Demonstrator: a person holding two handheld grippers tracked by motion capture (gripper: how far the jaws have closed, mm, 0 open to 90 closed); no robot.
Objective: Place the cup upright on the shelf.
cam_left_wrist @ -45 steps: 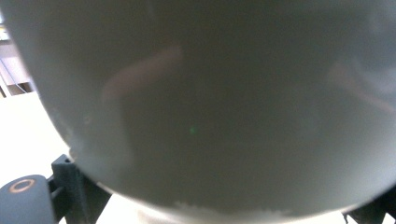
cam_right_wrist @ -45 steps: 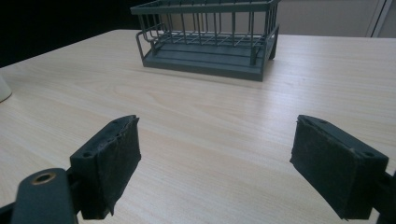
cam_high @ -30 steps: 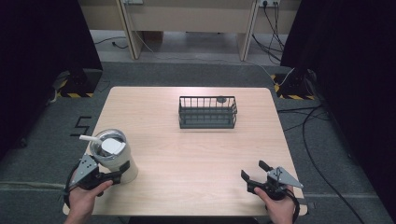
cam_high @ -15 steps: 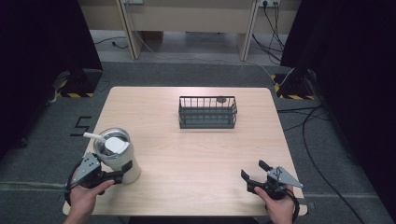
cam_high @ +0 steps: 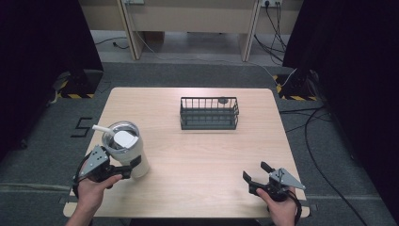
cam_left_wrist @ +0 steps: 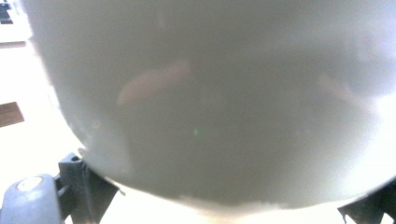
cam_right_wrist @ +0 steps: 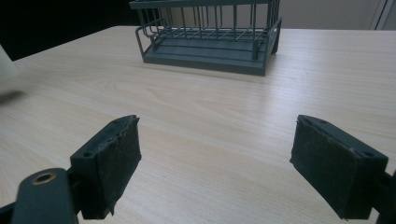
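Tumbler [cam_high: 126, 153] upright in left tool [cam_high: 123, 170]

Tumbler [cam_high: 126, 149]: cream-white insulated cup, metal rim, pale lid with a white straw [cam_high: 100, 128] sticking out toward the far left. Stands upright on the near-left part of the wooden table [cam_high: 197, 155]. Its lower body sits between the jaws of the left gripper [cam_high: 123, 170]; in the left gripper view the wall is a close, blurred pale curve [cam_left_wrist: 210, 102].

Wire basket [cam_high: 209, 113]: dark grey, rectangular, open top, upright at far centre of table, well apart from the tumbler. A small dark round item lies at its far rim; identity unclear.
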